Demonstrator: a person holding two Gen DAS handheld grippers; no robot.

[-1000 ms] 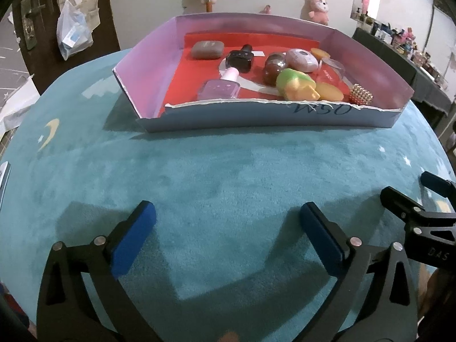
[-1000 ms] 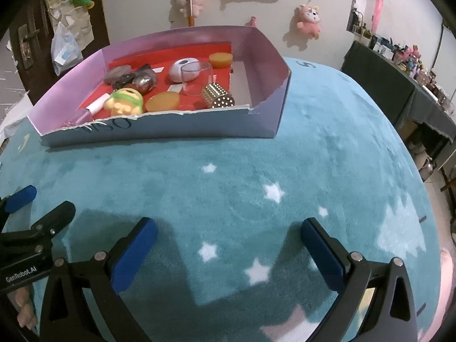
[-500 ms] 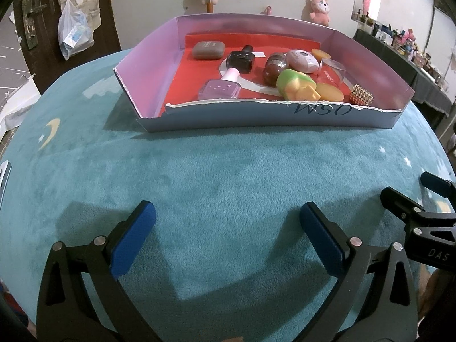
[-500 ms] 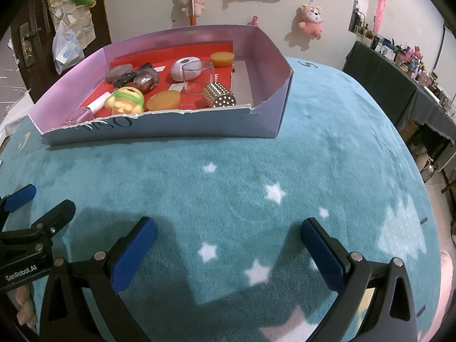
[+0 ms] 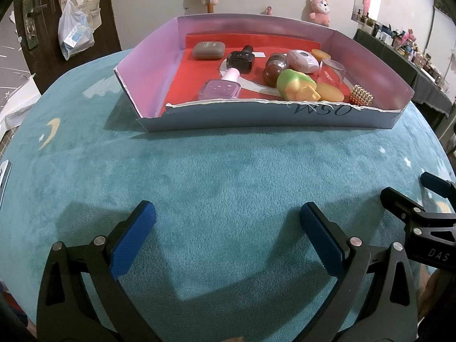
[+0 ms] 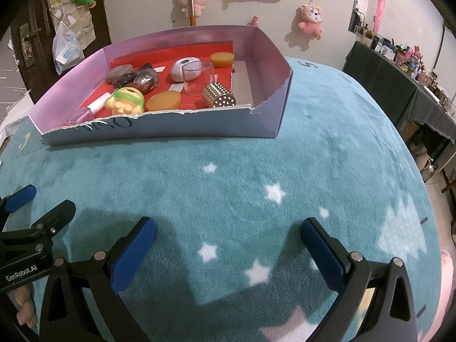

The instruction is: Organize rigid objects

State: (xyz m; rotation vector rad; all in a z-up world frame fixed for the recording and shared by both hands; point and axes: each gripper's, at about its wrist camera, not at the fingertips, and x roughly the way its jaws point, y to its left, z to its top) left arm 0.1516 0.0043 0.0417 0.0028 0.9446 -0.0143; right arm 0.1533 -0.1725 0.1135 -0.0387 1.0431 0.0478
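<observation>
Two pairs of tongs, left tongs (image 5: 228, 233) and right tongs (image 6: 228, 245), both spread wide and holding nothing, low over the teal cloth (image 5: 228, 171) of the tabletop on the near side of the box (image 5: 256, 119). Nothing loose on the cloth in either view. All the small things sit inside the box, crowded toward its right half: polish bottle (image 5: 221, 89) lying flat by the near wall, green toy (image 5: 296, 85) just right of it, amber disc (image 5: 329, 92), studded gold cylinder (image 5: 361, 95) in the near right corner, clear cup (image 5: 332, 71) behind, grey case (image 5: 208, 50) apart at the far left. Likely a matter of tidying within the box, or of finishing. For any pick, best to come over the torn near wall from above, not push through it. Take the outliers first: cylinder with the right tongs, across its round body to stop a roll; bottle with the left, across its flat sides. Stay wide until down around the thing, then close gently. Avoid nudging the cup, probably light and easy to tip.
</observation>
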